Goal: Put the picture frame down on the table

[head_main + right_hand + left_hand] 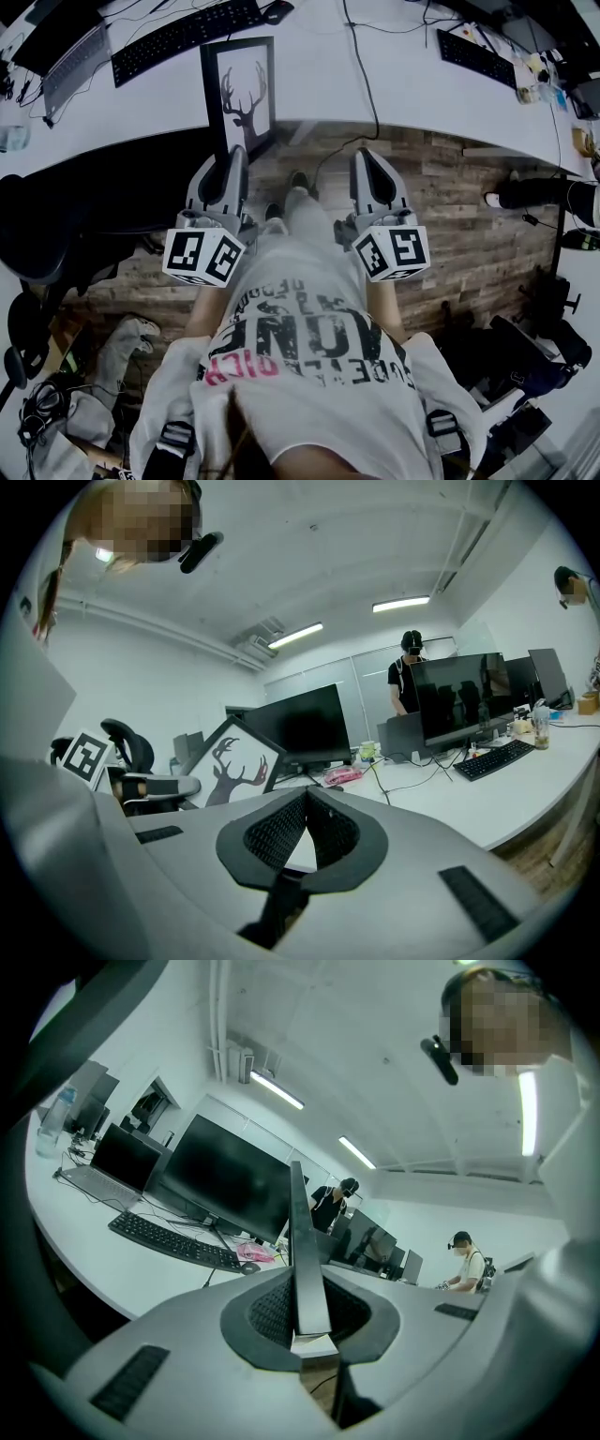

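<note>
– Jaws on the left gripper (234, 157): state?
– Clamped on the picture frame (239, 92), at its lower edge. Left gripper view has the frame edge-on, a thin dark bar rising from between the pads.
– Right gripper (367, 161)?
– Jaws together, nothing between them. It sits beside the left one, apart from the frame.
– Where is the frame?
– At the near edge of the white surface (394, 103), with its deer silhouette showing in the head view. The lower part reaches past that edge, over the wooden floor (450, 225). Can't tell whether it touches the surface.
– Around it?
– Keyboard (183, 36) is just beyond its top, laptop (70, 61) further left, black cable (361, 75) to its right. Office chair (37, 220) is left of the left gripper.
</note>
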